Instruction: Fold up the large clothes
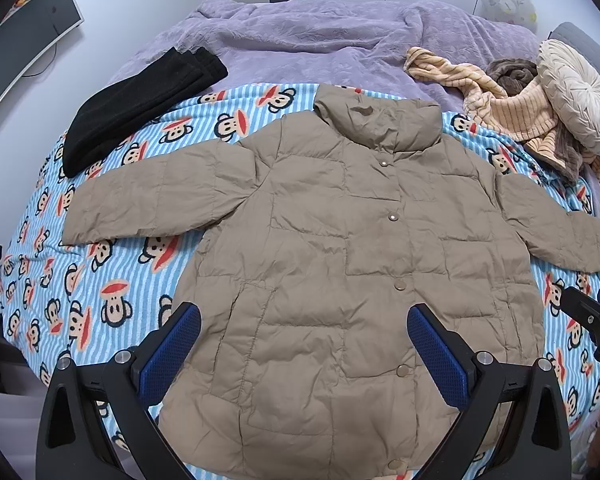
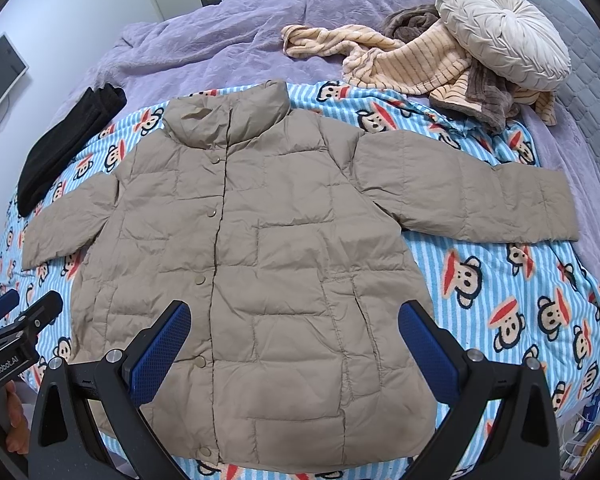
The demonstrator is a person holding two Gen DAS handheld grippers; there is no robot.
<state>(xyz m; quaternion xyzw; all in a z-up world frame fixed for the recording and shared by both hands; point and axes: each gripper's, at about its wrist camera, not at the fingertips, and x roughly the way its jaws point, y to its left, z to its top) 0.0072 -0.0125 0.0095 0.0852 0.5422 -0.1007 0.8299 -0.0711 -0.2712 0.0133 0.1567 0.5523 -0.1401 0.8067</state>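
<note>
A tan puffer jacket (image 1: 340,248) lies flat, front up and buttoned, on a blue striped monkey-print blanket (image 1: 80,292); both sleeves are spread out to the sides. It also shows in the right wrist view (image 2: 252,248). My left gripper (image 1: 304,316) is open and empty, hovering over the jacket's lower front. My right gripper (image 2: 294,316) is open and empty over the lower hem area. The right gripper shows at the right edge of the left wrist view (image 1: 592,312); the left gripper shows at the left edge of the right wrist view (image 2: 16,320).
A folded black garment (image 1: 136,104) lies at the jacket's upper left. A striped beige and brown robe (image 2: 420,68) and a round cream cushion (image 2: 500,28) lie at the upper right. A purple bedcover (image 1: 320,40) covers the far bed. A monitor (image 1: 24,36) stands at the left.
</note>
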